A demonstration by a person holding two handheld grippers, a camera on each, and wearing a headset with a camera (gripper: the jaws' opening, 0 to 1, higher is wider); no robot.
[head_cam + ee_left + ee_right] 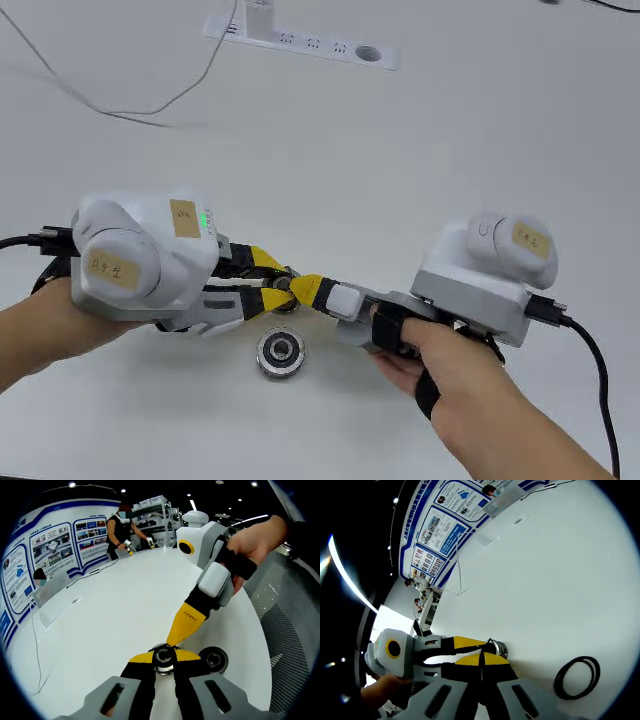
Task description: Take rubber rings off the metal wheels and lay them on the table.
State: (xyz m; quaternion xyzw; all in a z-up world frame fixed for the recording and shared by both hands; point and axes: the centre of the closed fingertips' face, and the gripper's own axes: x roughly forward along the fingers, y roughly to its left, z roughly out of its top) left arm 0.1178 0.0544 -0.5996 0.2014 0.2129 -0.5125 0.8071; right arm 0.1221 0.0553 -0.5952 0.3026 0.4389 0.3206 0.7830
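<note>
My left gripper (275, 286) is shut on a small metal wheel (285, 291) and holds it just above the white table (400, 170). In the left gripper view the wheel (164, 659) sits between the yellow tips. My right gripper (303, 290) comes in from the right, its tips pressed together at the wheel's rim; whether they pinch rubber I cannot tell. In the right gripper view, that gripper (482, 660) meets the wheel (499, 649). A loose black rubber ring (577, 677) lies flat on the table. A second wheel (280, 352) lies nearer me.
A white power strip (300, 40) lies at the far edge, with a thin cable (120, 105) trailing across the table to the left. Black cables run from both grippers. Other people work at the far end of the long table (125, 575).
</note>
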